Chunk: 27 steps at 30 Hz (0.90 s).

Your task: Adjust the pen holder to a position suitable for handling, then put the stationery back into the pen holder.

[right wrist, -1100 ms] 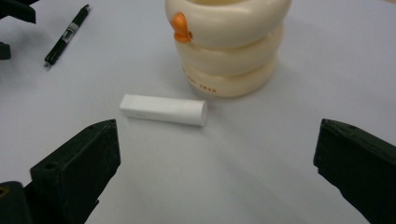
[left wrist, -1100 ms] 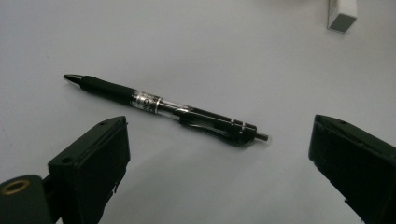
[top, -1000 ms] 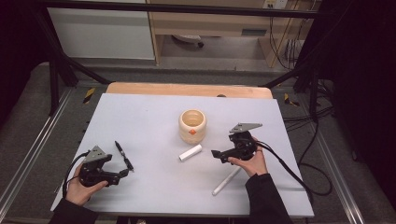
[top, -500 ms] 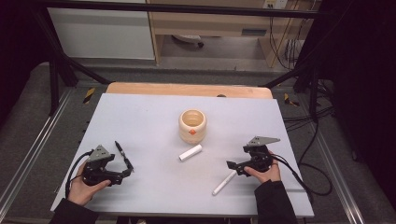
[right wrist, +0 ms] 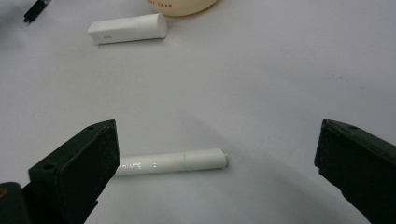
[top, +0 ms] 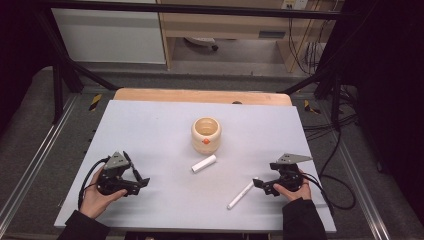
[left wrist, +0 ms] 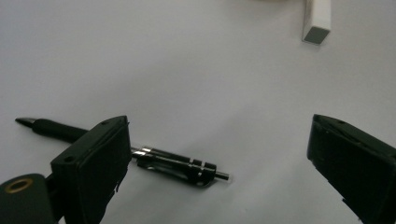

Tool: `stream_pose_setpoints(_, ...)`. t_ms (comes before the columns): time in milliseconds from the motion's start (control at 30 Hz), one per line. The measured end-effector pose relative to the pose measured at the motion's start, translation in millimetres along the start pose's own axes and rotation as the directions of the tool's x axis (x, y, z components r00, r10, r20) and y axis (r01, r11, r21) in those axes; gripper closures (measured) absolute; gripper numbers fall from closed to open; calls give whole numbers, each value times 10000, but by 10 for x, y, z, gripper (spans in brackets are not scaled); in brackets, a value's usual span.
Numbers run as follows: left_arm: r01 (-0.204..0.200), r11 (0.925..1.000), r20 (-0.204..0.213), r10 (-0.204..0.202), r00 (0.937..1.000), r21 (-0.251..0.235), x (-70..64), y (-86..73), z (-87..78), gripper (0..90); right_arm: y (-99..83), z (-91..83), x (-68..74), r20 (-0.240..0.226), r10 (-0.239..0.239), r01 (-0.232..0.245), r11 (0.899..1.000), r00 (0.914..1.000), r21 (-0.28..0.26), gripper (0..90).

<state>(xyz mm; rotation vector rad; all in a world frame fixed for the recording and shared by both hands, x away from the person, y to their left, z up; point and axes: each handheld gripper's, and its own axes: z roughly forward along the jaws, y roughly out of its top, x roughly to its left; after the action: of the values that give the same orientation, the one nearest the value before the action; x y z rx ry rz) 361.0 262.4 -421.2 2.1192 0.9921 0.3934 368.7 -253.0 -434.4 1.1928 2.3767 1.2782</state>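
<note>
At the near edge of the grey table, a person holds a gripper in each hand. The left gripper sits low at the near left. Its two black jaws stand wide apart and hold nothing. In the left gripper view, a black pen lies flat on the table between the jaws. Part of the pen is hidden behind the jaw on the left of that view, so I cannot tell if that jaw touches it. The other jaw is well away from the pen.

The right gripper sits low at the near right. Its jaws are wide apart too, and nothing is in them. In the right gripper view, a thin white pen lies flat between the jaws. One end runs in behind the jaw on the left of that view, so I cannot tell if they touch. The jaw on the right is well away from it. From above, this white pen lies slanted, just beside the right gripper.

A little farther out, near the middle of the table, lies a short white block. It is on its side and touches nothing.

Just past it stands a small round cream cup, upright, with an orange mark on its near side.

At the far edge, a strip of wooden board shows.
</note>
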Motion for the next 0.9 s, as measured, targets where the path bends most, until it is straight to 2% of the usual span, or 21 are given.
stream_pose_setpoints(233,-505,9986,172,502,9986,143,-145,179,121,62,-41,-50,-12,-11,50,-50,9999,10000,-125,9)
stream_pose_setpoints(900,-981,9927,468,950,9944,697,-329,482,348,69,-58,-49,-12,75,-28,28,10000,10000,52,9)
